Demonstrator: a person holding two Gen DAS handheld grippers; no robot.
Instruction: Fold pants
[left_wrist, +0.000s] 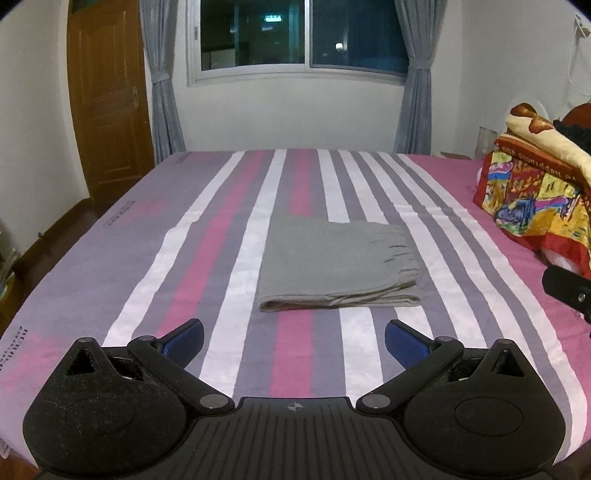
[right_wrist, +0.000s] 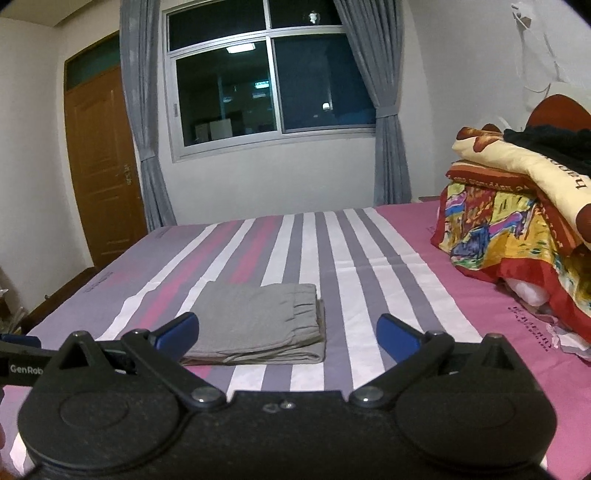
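The left hand-held gripper (left_wrist: 294, 339) is spread wide and empty, and so is the right hand-held gripper (right_wrist: 288, 334). The grey pants (left_wrist: 338, 264) lie folded into a compact rectangle on the bed (left_wrist: 110, 258), just ahead of both, touching neither. Their long axis runs across the view, waistband to the right. From the right one they lie ahead and slightly left; which is nearer I cannot tell. The fold looks finished. A pile of bright blankets (right_wrist: 517, 221) sits well off to the right.
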